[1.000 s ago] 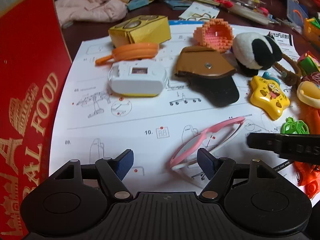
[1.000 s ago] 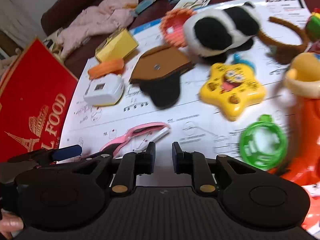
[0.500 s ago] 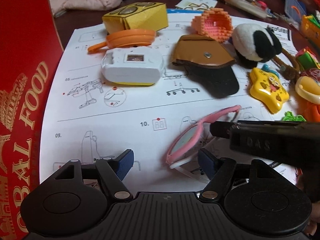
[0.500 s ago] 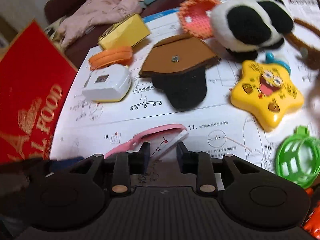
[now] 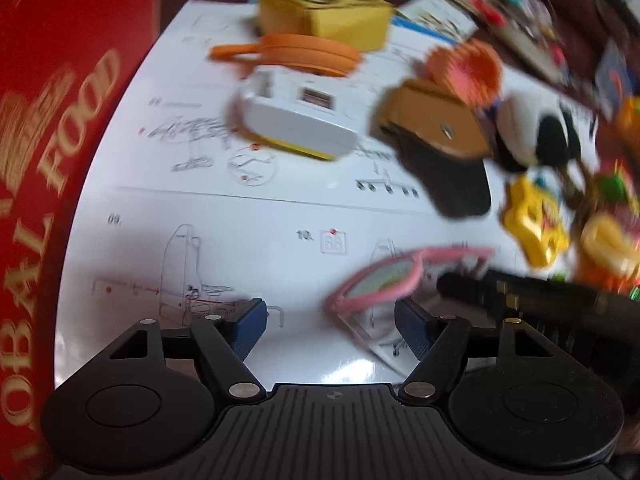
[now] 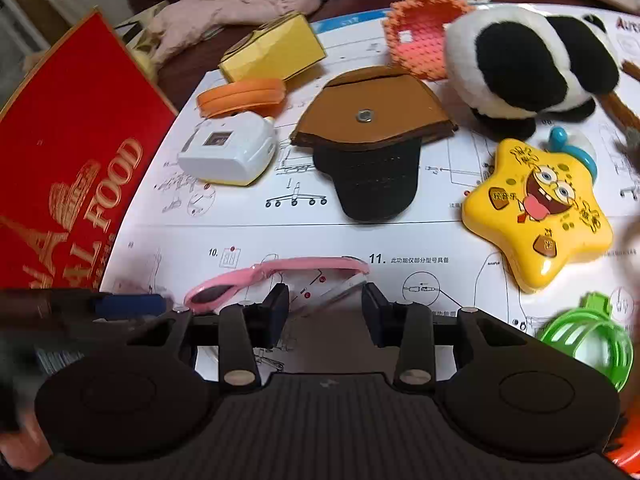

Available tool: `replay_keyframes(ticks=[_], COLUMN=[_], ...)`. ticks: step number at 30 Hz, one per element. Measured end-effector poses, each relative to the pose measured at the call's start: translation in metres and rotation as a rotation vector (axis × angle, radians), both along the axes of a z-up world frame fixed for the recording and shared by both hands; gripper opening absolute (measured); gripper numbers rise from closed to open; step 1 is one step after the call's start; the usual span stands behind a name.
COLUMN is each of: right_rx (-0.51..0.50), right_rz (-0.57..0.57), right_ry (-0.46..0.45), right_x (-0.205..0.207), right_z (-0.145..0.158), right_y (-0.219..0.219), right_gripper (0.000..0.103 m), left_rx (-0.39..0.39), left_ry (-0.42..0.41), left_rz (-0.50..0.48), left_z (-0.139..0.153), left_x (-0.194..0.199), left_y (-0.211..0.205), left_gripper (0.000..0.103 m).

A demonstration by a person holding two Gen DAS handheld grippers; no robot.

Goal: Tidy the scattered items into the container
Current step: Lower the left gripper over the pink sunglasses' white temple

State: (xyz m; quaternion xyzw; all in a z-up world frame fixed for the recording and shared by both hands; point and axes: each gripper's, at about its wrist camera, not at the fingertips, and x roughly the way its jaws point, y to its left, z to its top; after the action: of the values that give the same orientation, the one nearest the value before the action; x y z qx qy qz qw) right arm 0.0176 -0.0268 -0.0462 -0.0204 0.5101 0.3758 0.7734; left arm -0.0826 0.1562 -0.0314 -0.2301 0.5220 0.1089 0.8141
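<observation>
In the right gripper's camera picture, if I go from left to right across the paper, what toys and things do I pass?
Red box → white gadget → brown and black pouch → yellow star toy

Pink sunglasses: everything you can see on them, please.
The pink sunglasses have a glossy plastic-looking frame and dark, tinted lenses. They lie on the white instruction sheet near step 11, arm ends toward the right gripper. Its open fingers straddle the arm ends without closing. The open left gripper is beside the lens end.
</observation>
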Motion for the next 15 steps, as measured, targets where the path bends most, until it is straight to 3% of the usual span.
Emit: replay_keyframes(ticks=[3, 7, 10, 15], right_rx=[-0.024, -0.064, -0.082, -0.083], right_rz=[0.023, 0.058, 0.066, 0.032], right_ry=[-0.034, -0.086, -0.098, -0.085], right_x=[-0.005, -0.012, -0.014, -0.013], right_z=[0.001, 0.002, 0.002, 0.003], right_y=[0.004, 0.009, 0.007, -0.007], right_gripper=[0.045, 0.046, 0.046, 0.057], left_rx=[0.119, 0.153, 0.270, 0.274], left_ry=[0.041, 0.034, 0.057, 0.063], left_rz=[0.003, -0.021, -0.027, -0.009], left_z=[0.001, 0.006, 0.007, 0.006], left_x=[0.004, 0.006, 0.010, 0.013], left_y=[-0.001, -0.007, -0.013, -0.008], left_gripper=[0.082, 0.079, 0.079, 0.079])
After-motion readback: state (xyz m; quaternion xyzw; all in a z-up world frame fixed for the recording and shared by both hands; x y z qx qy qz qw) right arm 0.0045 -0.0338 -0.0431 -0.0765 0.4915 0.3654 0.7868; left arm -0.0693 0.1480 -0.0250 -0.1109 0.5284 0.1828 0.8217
